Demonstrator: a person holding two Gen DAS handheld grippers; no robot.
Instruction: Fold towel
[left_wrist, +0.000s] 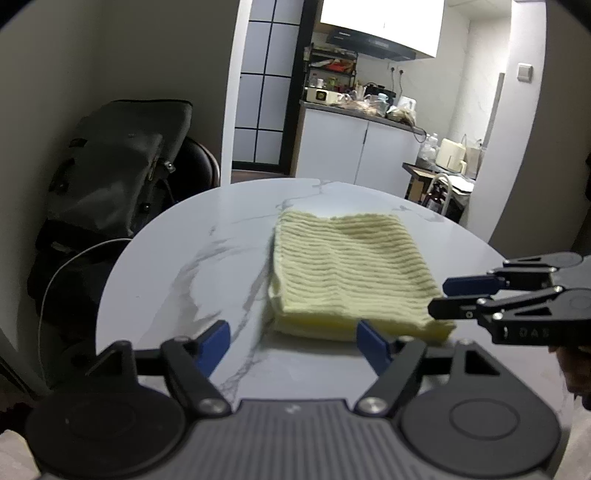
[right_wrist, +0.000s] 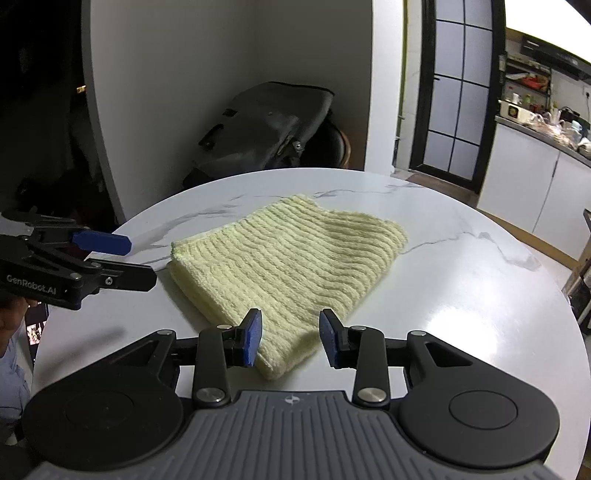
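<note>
Though near, towel outside jaws.

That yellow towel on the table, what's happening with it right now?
A person holding two grippers is folding it. The towel lies already folded on the round marble table. The left gripper and right gripper are both open at its near edge, gripping nothing.

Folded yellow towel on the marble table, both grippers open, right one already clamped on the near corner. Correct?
Not quite. The right gripper is open with the near corner of the towel between its fingers, not clamped, as the right wrist view shows. The rest holds: folded yellow towel on the marble table, left gripper open too.
</note>
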